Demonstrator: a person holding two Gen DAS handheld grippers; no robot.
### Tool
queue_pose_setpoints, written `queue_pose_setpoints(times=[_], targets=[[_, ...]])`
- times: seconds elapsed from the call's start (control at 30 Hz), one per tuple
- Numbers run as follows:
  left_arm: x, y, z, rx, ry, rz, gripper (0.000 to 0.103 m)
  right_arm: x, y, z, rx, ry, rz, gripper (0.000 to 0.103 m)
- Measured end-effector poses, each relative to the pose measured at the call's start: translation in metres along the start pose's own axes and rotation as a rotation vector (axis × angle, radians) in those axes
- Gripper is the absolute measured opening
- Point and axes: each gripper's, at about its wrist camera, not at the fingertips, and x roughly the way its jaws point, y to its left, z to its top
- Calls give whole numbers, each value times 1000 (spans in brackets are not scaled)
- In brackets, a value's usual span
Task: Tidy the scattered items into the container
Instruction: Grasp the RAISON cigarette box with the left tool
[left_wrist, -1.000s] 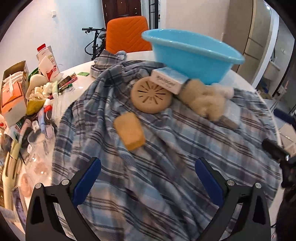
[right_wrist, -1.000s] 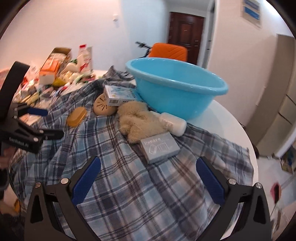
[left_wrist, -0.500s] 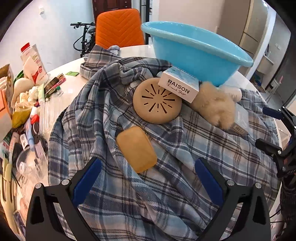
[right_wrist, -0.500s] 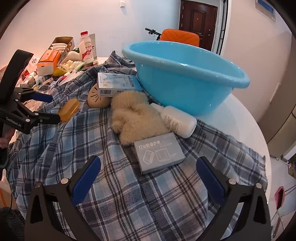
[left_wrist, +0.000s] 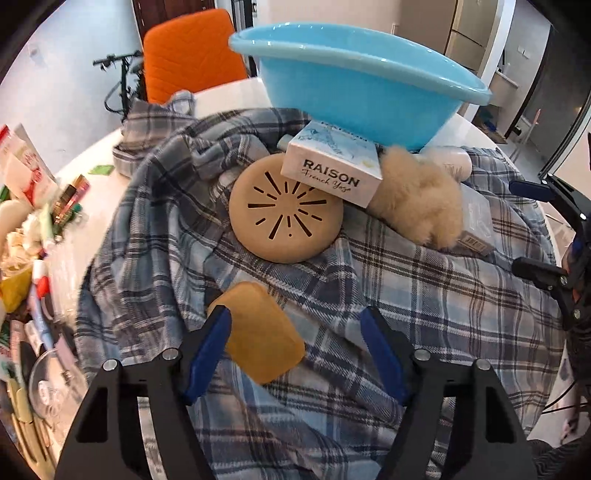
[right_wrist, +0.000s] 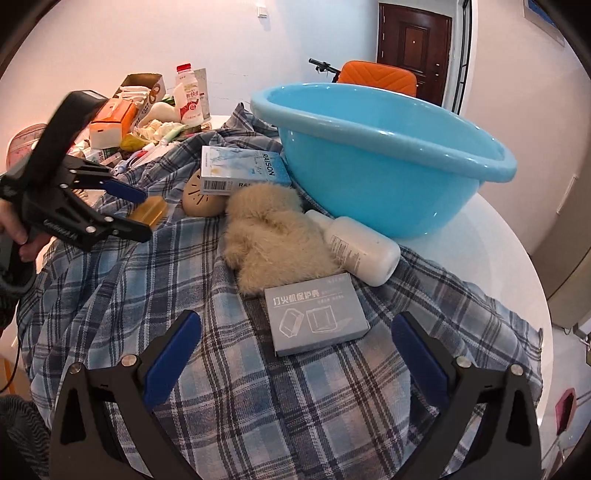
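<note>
A blue basin (left_wrist: 354, 85) (right_wrist: 384, 155) stands on a plaid cloth (left_wrist: 406, 295). In front of it lie a tan round disc (left_wrist: 286, 210), a RAISON box (left_wrist: 332, 166) (right_wrist: 240, 170), a fluffy beige item (left_wrist: 417, 199) (right_wrist: 273, 240), a white bottle (right_wrist: 362, 251), a grey box (right_wrist: 316, 314) and an amber soap bar (left_wrist: 258, 332) (right_wrist: 151, 210). My left gripper (left_wrist: 295, 347) is open with the soap bar between its fingers, the left finger against it. My right gripper (right_wrist: 295, 354) is open, empty, just short of the grey box.
Clutter of cartons, bottles and tubes (right_wrist: 147, 118) (left_wrist: 33, 221) fills the table's left side. An orange chair (left_wrist: 192, 51) and a bicycle stand behind the table. The white round table (right_wrist: 480, 258) shows bare at right, its edge close by.
My left gripper has moved forward and down onto the soap bar, which now lies between its fingers. My right gripper has moved closer to the grey box.
</note>
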Motion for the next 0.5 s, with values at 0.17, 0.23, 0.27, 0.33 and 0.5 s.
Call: queue_pose_setpoints(times=[0.17, 0.23, 0.27, 0.33, 0.5], targets=[[-10, 6, 19, -39, -56, -4, 69, 1, -3, 4, 11, -26, -6, 103], [-19, -2, 31, -5, -107, 9, 69, 2, -4, 7, 12, -45, -16, 103], [-24, -8, 37, 25, -139, 15, 69, 2, -4, 9, 11, -53, -17, 103], [-27, -21, 49, 89, -180, 17, 70, 4, -5, 12, 9, -59, -12, 103], [-13, -39, 68, 180, -171, 18, 74, 8, -6, 13, -18, -46, 10, 103]])
